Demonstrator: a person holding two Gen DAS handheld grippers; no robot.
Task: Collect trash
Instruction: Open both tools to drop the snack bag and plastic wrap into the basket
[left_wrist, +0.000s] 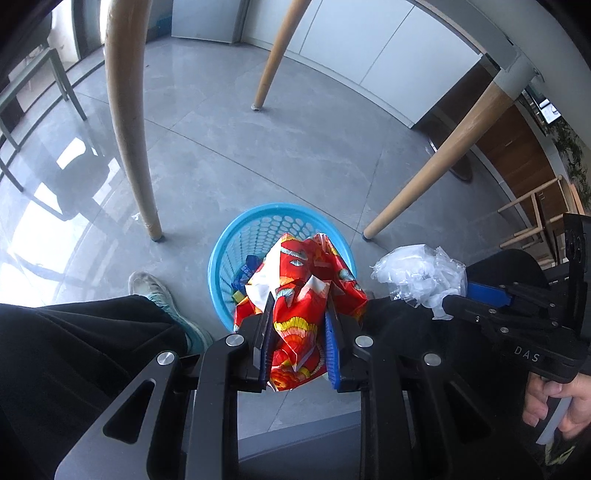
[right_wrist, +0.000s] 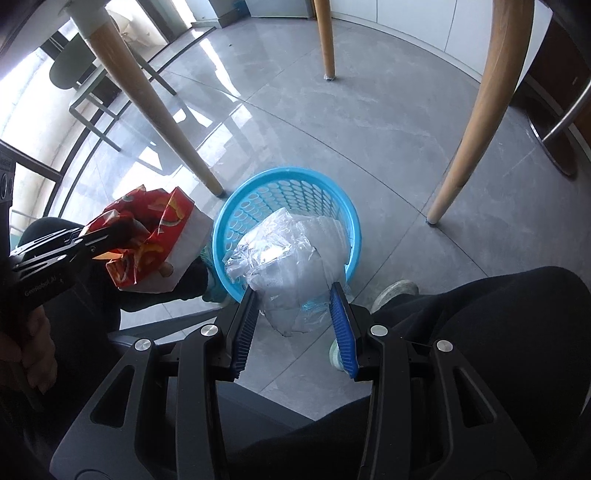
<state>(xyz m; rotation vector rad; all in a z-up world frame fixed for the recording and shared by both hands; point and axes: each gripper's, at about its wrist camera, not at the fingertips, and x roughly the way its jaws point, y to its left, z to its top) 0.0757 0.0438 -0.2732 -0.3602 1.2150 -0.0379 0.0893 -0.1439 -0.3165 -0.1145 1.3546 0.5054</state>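
Above the blue basket (left_wrist: 221, 254) on the grey floor, my left gripper (left_wrist: 299, 314) clenches a crumpled red wrapper (left_wrist: 295, 295) while my right gripper (right_wrist: 295, 302) grips a wad of clear plastic (right_wrist: 291, 258). To drop cleanly, I judge each bundle should hang squarely inside the rim before I let go. The basket's contents are mostly hidden; only a scrap of blue shows.

My left wrist camera is looking steeply down along my fingers, close above the round blue perforated plastic basket (left_wrist: 258, 236). My right wrist camera is doing likewise beside it, sharing that basket (right_wrist: 288, 192) and grey tiled floor (right_wrist: 369, 118).
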